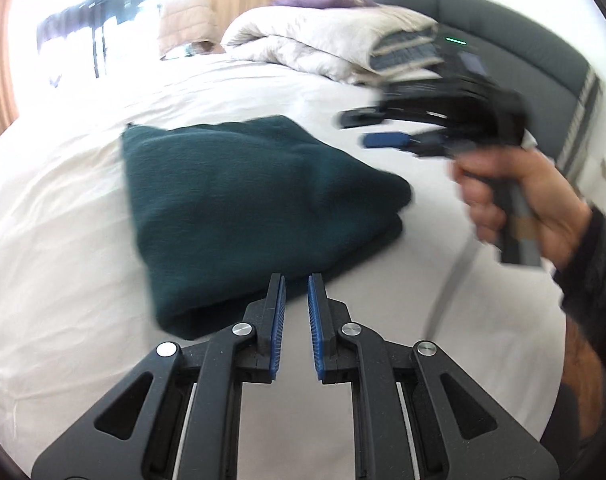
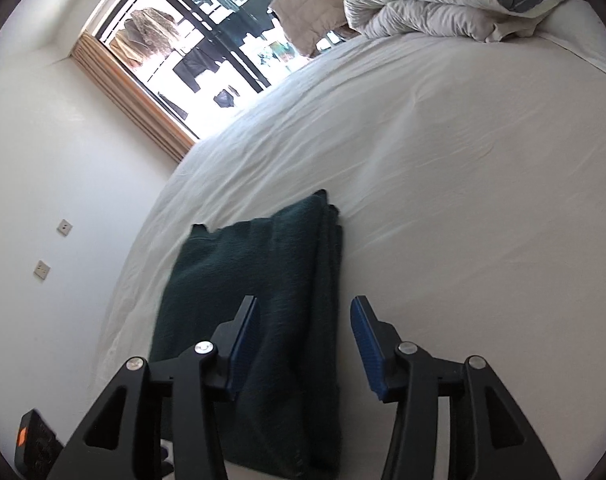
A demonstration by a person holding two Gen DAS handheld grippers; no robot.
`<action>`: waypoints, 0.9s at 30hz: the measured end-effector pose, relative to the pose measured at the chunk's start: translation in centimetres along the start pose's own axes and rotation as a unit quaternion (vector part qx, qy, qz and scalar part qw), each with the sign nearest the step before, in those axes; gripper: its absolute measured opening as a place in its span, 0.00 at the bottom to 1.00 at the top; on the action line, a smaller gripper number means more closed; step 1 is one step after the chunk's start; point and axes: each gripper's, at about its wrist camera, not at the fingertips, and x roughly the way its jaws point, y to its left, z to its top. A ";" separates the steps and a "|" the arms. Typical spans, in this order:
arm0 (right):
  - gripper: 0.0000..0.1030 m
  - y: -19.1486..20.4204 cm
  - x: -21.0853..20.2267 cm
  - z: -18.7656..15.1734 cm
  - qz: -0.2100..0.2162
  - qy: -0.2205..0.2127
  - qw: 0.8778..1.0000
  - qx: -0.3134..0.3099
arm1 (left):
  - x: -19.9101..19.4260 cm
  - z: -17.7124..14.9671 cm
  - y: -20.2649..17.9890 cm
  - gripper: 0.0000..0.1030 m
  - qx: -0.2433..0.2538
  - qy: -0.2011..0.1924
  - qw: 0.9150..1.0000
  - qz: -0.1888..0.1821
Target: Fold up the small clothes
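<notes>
**Folded garment on the bed, both grippers clear of it**

Centrally, a dark green, knitted garment folded into a thick rectangle point(image 1: 243, 208) lies flat on the white-sheeted bed point(image 1: 63, 240). Seen from the left wrist camera, the left gripper point(image 1: 297, 284) has its jaws set narrowly apart, with only a slim gap between the blue ribbed pads point(image 1: 315, 320), and nothing is held between them. The garment's near edge lies just ahead of and to the left of these jaws; whether the tips touch the fabric cannot be told.

To the right of the left jaws, and farther ahead, the right gripper point(image 1: 367, 128) appears blurred, gripped by the person's right hand point(image 1: 515, 200) and raised off the sheet, apart from the garment. From its own wrist camera, the right gripper point(image 2: 305, 304) has its jaws spread wide and empty. Its left finger point(image 2: 239, 344) stands in front of the garment point(image 2: 263, 300), whose layered folded edge runs between the jaws, while the other finger stands in front of bare sheet point(image 2: 463, 200).

Far ahead of both pairs of jaws, a rumpled off-white duvet point(image 2: 423, 4) is heaped at the head of the bed, and a window with a wooden frame point(image 2: 151, 108) lies beyond on the left.
</notes>
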 end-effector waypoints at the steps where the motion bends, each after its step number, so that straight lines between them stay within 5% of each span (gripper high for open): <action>1: 0.50 1.0 -0.1 -0.4 0.009 0.005 1.000 -0.014 | 0.0 0.4 0.9 0.11 -0.011 -0.001 1.000 0.008; 7: 0.48 2.0 2.4 -4.1 -0.005 0.062 0.997 -0.046 | 0.0 2.1 3.9 0.11 -0.044 -0.004 0.999 0.031; 10: 0.32 0.1 2.2 -5.0 0.000 0.055 0.998 -0.015 | 1.4 1.9 4.8 0.11 -0.048 0.025 0.998 0.036; 22: 0.40 0.3 -2.9 -5.3 0.015 0.008 1.000 -0.014 | 4.4 0.3 7.0 0.11 -0.070 0.057 0.994 0.058; 27: 0.42 0.1 -0.1 -6.6 0.002 0.053 0.998 -0.026 | 4.8 -0.2 7.0 0.11 -0.064 0.054 0.995 0.059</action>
